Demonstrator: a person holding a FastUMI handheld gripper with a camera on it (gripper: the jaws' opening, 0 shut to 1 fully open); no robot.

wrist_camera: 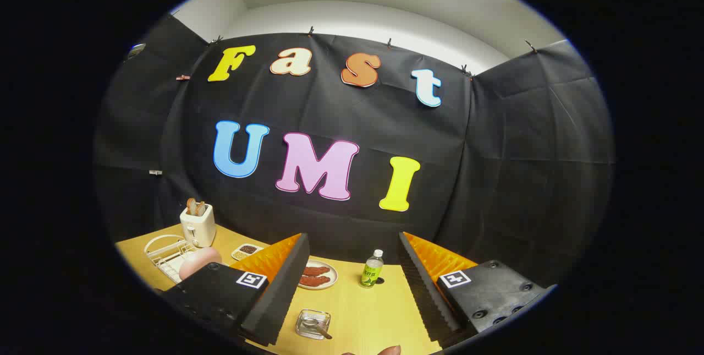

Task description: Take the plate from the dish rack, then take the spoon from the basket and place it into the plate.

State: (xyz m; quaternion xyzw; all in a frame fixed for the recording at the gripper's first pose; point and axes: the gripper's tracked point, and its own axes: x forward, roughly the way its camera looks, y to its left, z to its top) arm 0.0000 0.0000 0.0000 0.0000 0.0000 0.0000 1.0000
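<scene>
Yellow wooden counter (357,311) under my hand-held gripper (352,283), fingers spread wide, nothing between them. White wire dish rack (165,253) well off to left, beyond left finger; pink plate (199,261) leans at its near side. I see spoon (317,326) lying in small clear basket (313,324), just ahead between fingers, nearer left one.

The left finger (275,289) hides part of the pink plate (199,261).
</scene>
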